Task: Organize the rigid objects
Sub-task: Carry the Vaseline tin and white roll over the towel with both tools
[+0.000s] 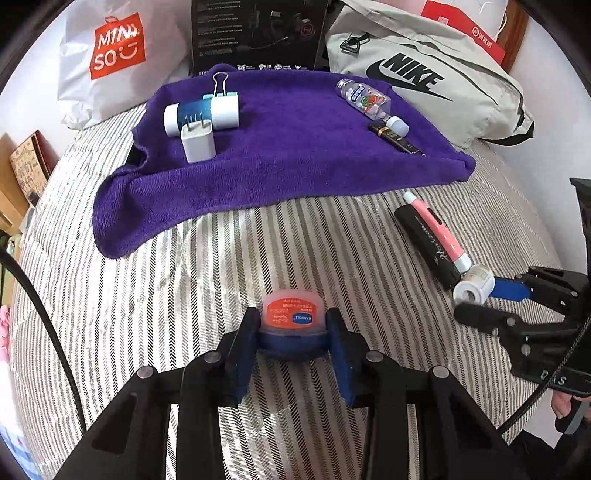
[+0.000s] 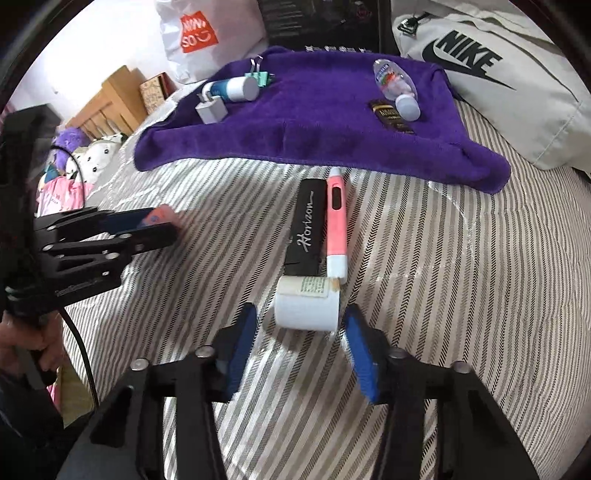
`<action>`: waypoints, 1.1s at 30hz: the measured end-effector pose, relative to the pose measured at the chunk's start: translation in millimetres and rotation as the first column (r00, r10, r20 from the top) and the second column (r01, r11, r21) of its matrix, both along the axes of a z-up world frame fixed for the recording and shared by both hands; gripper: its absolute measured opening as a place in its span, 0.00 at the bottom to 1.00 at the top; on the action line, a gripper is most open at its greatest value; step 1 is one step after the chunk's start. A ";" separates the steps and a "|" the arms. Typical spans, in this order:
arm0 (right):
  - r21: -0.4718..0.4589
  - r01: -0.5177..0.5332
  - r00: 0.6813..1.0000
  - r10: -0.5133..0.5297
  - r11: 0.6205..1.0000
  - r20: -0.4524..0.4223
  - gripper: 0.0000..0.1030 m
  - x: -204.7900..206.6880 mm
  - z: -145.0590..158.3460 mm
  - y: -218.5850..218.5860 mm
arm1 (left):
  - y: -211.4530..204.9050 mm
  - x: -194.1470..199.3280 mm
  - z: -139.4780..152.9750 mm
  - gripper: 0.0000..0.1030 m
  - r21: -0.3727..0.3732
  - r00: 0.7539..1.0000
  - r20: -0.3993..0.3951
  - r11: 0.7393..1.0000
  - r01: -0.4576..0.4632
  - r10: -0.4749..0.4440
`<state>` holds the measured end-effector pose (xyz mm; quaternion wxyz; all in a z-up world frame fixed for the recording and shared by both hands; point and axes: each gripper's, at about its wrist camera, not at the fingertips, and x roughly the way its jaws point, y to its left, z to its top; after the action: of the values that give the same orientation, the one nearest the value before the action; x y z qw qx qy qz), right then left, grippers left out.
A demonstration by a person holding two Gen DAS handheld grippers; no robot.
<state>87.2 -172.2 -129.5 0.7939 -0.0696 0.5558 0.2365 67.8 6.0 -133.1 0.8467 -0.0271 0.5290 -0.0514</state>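
Note:
My left gripper (image 1: pixel 291 325) is shut on a small round jar with an orange lid (image 1: pixel 293 314), held just above the striped bedspread; it also shows in the right wrist view (image 2: pixel 155 218). My right gripper (image 2: pixel 301 321) is open, its jaws either side of a white cylinder (image 2: pixel 306 308) lying on the bed, not touching it. A black Horizon case (image 2: pixel 304 232) and a pink pen (image 2: pixel 336 225) lie just beyond. On the purple towel (image 1: pixel 288 147) lie a white-blue tube (image 1: pixel 201 112), a charger plug (image 1: pixel 197 142), a binder clip (image 1: pixel 219 88), a clear bottle (image 1: pixel 369 101) and a black stick (image 1: pixel 397 138).
Behind the towel stand a Miniso bag (image 1: pixel 118 55), a black box (image 1: pixel 258 33) and a Nike bag (image 1: pixel 424 77). Wooden furniture and soft toys (image 2: pixel 92 147) are off the bed's left side. A cable (image 1: pixel 40 306) hangs at the left.

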 end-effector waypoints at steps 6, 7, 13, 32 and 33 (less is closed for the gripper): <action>0.001 -0.007 1.000 0.007 1.000 0.013 0.30 3.4 2.4 -1.2 | 7.0 -2.3 -1.3 0.34 -0.020 1.000 0.003 1.000 -0.002 0.002; 0.006 -0.011 1.000 0.011 1.000 0.013 0.30 2.9 4.5 -2.7 | 8.8 -3.3 -1.1 0.34 -0.019 1.000 0.002 1.000 -0.003 0.003; -0.019 0.004 0.999 -0.003 1.000 0.037 0.30 4.2 16.4 -21.5 | 22.6 -0.8 -1.9 0.34 -0.028 1.000 0.002 0.999 -0.029 0.029; 0.014 0.025 0.996 -0.026 1.000 0.084 0.30 39.1 48.3 -38.1 | 52.1 25.8 42.6 0.34 -0.047 0.995 0.077 0.997 -0.067 0.071; 0.016 0.023 0.996 -0.024 1.000 0.084 0.30 41.8 49.3 -37.6 | 53.6 28.6 44.5 0.34 -0.050 0.994 0.080 0.997 -0.065 0.069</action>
<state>129.0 -209.8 -80.2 0.8198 -0.0668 0.5210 0.2282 96.4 59.6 -88.6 0.8680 -0.0629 0.4913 -0.0365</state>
